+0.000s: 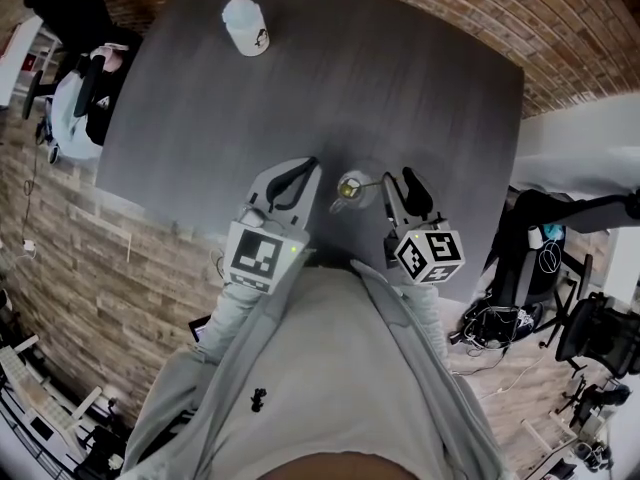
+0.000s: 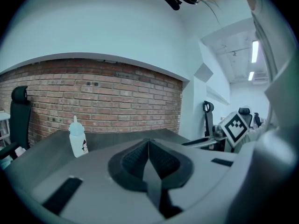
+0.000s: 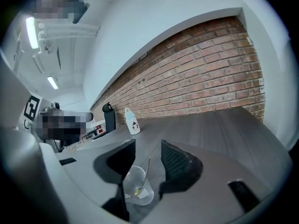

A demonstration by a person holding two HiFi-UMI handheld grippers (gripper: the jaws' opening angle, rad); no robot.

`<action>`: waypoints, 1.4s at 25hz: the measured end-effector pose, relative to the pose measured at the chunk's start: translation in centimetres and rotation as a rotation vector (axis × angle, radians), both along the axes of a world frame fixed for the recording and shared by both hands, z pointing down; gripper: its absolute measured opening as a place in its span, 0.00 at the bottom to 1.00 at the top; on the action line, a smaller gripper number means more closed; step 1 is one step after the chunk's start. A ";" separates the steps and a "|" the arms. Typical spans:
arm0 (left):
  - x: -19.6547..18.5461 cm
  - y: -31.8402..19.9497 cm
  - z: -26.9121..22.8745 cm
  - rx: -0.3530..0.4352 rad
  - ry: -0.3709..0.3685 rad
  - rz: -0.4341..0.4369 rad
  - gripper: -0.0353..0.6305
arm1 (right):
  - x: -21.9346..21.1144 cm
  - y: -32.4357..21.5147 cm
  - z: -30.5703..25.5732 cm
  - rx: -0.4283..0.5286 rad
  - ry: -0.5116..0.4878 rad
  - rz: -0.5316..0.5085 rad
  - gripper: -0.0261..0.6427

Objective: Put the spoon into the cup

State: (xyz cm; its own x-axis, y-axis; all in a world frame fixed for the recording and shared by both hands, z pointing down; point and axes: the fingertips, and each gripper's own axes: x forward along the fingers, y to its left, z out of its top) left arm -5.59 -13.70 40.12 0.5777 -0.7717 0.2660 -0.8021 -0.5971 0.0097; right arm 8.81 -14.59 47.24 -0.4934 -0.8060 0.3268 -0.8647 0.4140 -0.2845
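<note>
Clear cup (image 3: 132, 183) with spoon (image 3: 145, 173) inside

Clear cup (image 3: 132, 183), metal spoon (image 3: 145, 173), matt table (image 3: 224, 129)

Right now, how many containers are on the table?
2: a clear cup, spoon inside, at the table's near edge; a white squeeze bottle near the far edge. None looks hidden.

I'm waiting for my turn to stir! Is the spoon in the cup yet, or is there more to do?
Looks done: the spoon leans inside the clear cup on the table. In hand: nothing. The right gripper has its jaws apart near the spoon's handle, not pressing on it, and the left gripper is shut on nothing. Left: probably only pulling the right gripper away.
</note>
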 end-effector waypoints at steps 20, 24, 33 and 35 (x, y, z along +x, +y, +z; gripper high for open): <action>-0.1 -1.0 -3.5 0.089 0.009 -0.006 0.09 | 3.2 -0.1 -10.6 0.251 0.015 0.034 0.28; -0.3 -1.6 -4.3 0.111 0.006 -0.011 0.09 | 3.6 0.4 -12.1 0.299 0.044 0.034 0.28; -0.1 -1.6 -5.4 0.126 0.010 -0.003 0.09 | 3.5 1.6 -14.4 0.382 0.074 0.026 0.14; -0.1 -1.5 -5.3 0.123 0.009 -0.001 0.09 | 3.6 1.8 -14.4 0.386 0.072 0.034 0.10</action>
